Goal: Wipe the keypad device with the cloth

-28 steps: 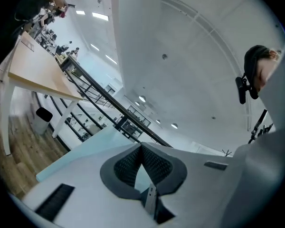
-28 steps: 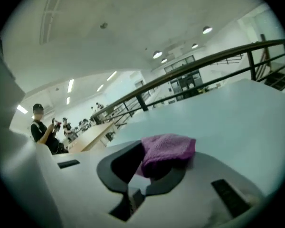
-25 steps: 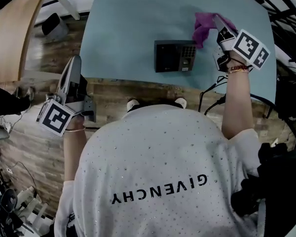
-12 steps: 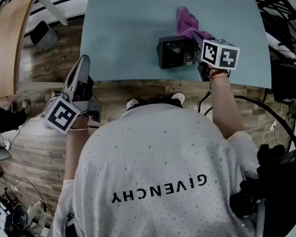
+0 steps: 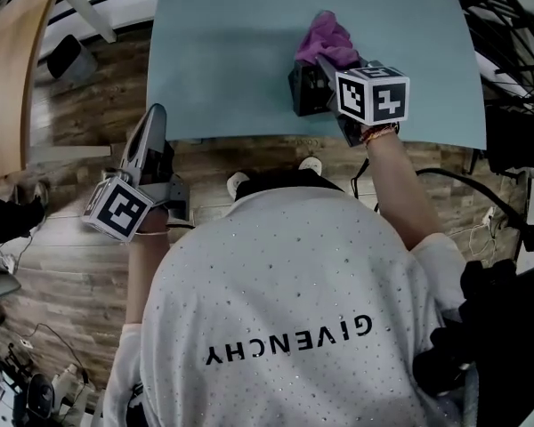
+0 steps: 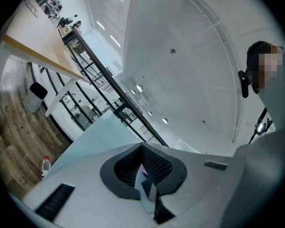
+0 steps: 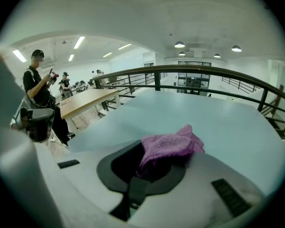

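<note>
Right gripper clamps cloth | marker cube covers keypad device (partly)

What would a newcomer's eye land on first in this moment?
The purple cloth stands out, pinched in the right gripper over the dark keypad device near the pale blue table's front edge. The left gripper hangs shut and empty, off the table above the wooden floor.

Bright, even ceiling light throughout; both gripper views bulge fisheye with dark corners, nearest parts perhaps slightly soft.
</note>
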